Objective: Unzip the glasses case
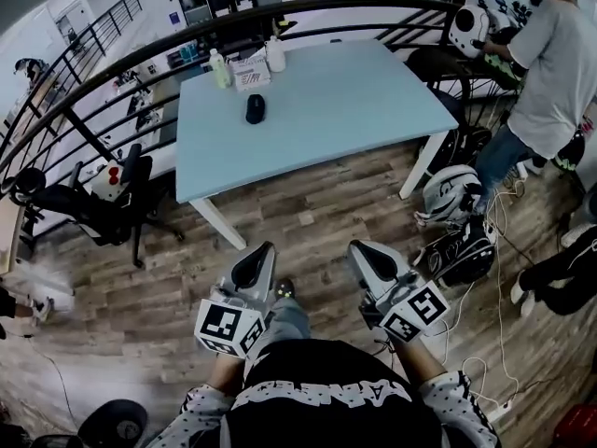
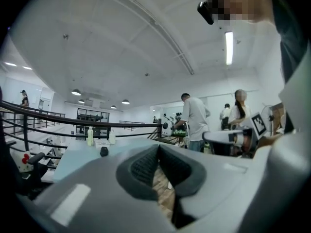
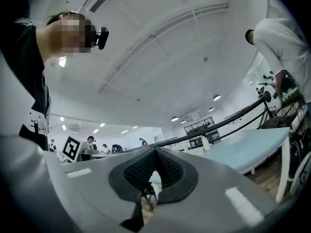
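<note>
A small black glasses case (image 1: 255,108) lies on the light blue table (image 1: 336,110), toward its far left part. It shows again as a dark lump (image 2: 104,151) in the left gripper view. Both grippers hang low over the wooden floor, well short of the table's near edge, in front of the person's body. My left gripper (image 1: 258,258) is shut with nothing in it; its tips meet (image 2: 158,147). My right gripper (image 1: 370,254) is shut and empty too, tips together (image 3: 155,151). Neither touches the case.
Two bottles (image 1: 219,68) (image 1: 275,54) and a white box (image 1: 250,71) stand at the table's far edge. A curved black railing (image 1: 280,12) runs behind it. A black office chair (image 1: 103,203) is at the left. A person in a white shirt (image 1: 550,54), a white helmet-like object (image 1: 451,194) and cables are at the right.
</note>
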Available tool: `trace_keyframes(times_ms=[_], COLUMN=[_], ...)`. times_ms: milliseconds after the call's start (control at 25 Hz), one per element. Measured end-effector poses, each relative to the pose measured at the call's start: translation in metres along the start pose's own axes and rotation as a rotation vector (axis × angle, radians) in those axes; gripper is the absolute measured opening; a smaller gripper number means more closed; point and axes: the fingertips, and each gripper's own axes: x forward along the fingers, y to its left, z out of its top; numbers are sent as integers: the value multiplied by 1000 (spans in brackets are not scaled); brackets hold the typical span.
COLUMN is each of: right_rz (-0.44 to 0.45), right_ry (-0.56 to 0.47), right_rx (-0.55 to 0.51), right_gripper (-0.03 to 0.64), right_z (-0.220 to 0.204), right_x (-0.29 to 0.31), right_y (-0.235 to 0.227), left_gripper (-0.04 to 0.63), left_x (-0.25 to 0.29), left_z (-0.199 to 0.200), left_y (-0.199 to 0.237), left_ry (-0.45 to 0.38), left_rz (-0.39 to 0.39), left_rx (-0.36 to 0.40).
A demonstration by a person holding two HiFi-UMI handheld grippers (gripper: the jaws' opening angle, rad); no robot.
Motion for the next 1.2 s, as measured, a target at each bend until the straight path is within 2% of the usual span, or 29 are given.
trace_keyframes(times_ms=[280,520,760,1000,1200], right_rz=[13,27,33,72,80], right_ry=[32,54,87,110,129], right_rx=[-9,19,50,32,21], right_gripper=[-3,-3,-3,-3,-3], right_z=[-6,-23,-41,-42,-34], right_x=[48,97,146,187,216], right_y=[-19,-27,-49,-59,-61], left_gripper=[0,0,0,0,0], left_x=[16,26,40,56,68], left_z=[-4,-15,-33,-35,-24], left_y=[56,103,154,189,215], left_ry=[-1,38,63,55,44], left_rz=[64,96,149,190,194], left_rx=[-34,-7,-66,-83,-93])
